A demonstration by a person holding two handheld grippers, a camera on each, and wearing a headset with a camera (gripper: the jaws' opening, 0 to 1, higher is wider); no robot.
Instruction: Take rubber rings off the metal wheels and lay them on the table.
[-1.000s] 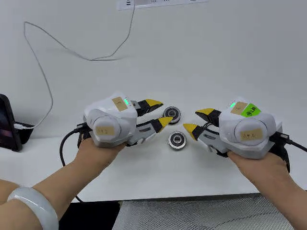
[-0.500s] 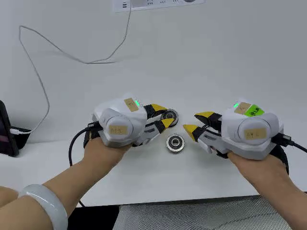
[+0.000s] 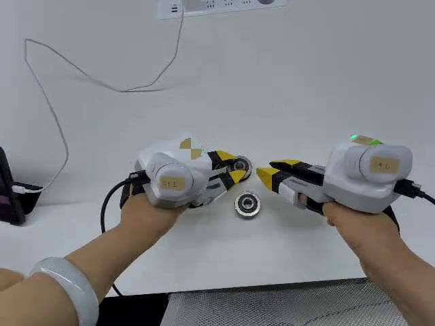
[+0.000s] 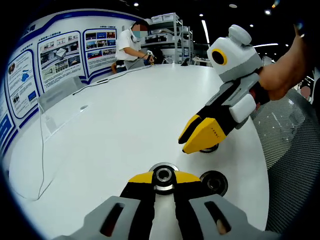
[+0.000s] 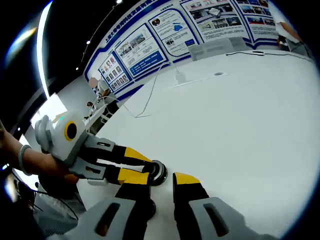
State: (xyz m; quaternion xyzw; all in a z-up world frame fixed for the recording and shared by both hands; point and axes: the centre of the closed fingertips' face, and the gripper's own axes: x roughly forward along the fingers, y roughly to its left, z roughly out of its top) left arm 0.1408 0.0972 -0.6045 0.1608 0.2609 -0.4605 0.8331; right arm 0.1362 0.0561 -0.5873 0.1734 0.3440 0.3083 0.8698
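From my remote seat I saw the left gripper (image 3: 231, 166) low over the white table (image 3: 204, 258), its yellow-tipped jaws pinching a small silver metal wheel with a black rubber ring (image 3: 240, 165) around its rim. In the left gripper view that wheel (image 4: 163, 174) sat right between the two yellow tips, one tip pressed against each side of it, and it rested on or just above the tabletop; I could not tell which.

A second metal wheel with a dark rim (image 3: 248, 204) lay flat on the table just beside the left gripper's tips, on the side nearer me, touching neither gripper.

The right gripper (image 3: 266, 168) hovered opposite, pointing at the left one, its jaws spread apart with nothing between them. Its tips were near the pinched wheel but clear of it. In the left gripper view a dark round piece showed partly under those tips; I could not make out what it was.

A thin white cable (image 3: 61, 136) trailed across the surface behind the left hand.
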